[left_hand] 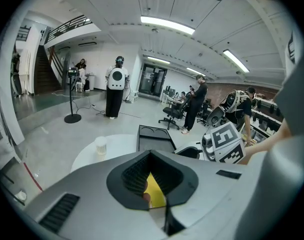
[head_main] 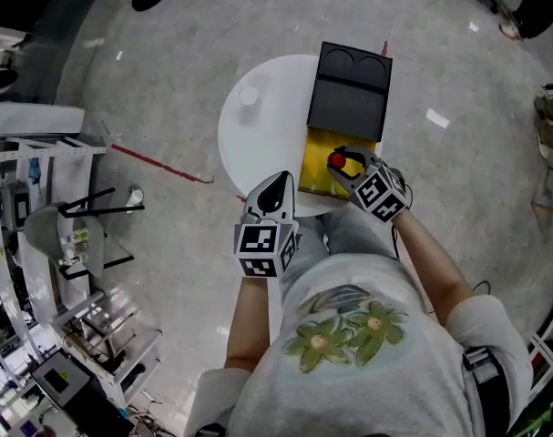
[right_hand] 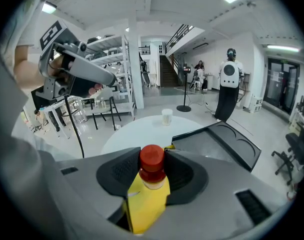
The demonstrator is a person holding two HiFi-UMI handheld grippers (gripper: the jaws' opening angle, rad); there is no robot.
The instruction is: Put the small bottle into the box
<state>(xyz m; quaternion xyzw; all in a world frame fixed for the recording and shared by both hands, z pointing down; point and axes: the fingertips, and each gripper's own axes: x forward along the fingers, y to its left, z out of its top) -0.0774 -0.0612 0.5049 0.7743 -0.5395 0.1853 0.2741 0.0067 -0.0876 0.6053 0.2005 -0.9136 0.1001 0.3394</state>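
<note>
Two grippers, one bottle, one box; the task stands in mid-course.

Item 1, small bottle (right_hand: 147, 194): yellow body, red cap, upright. It is clamped between the jaws of the right gripper (head_main: 343, 164), which grasp the body just below the cap. In the head view it hangs over the near end of the box's yellow interior. Whether its base has reached the floor of the box cannot be told.

Item 2, box (head_main: 314, 157): yellow inside and open, with its black lid (head_main: 349, 98) folded back on the side away from the person. It lies on the right part of a round white table (head_main: 258, 144).

Item 3, left gripper (head_main: 281, 178): jaws closed together with nothing between them. It is held at the table's near edge, just left of the box and apart from it.

Item 4, white cup (head_main: 250, 96): stands on the far left of the table, well apart from the box. It appears to have no part in the task.

Status, as judged: the pick-up and the carry to the box look complete. Outstanding are seating the bottle inside the yellow interior, opening the right jaws, and drawing the gripper clear.
</note>
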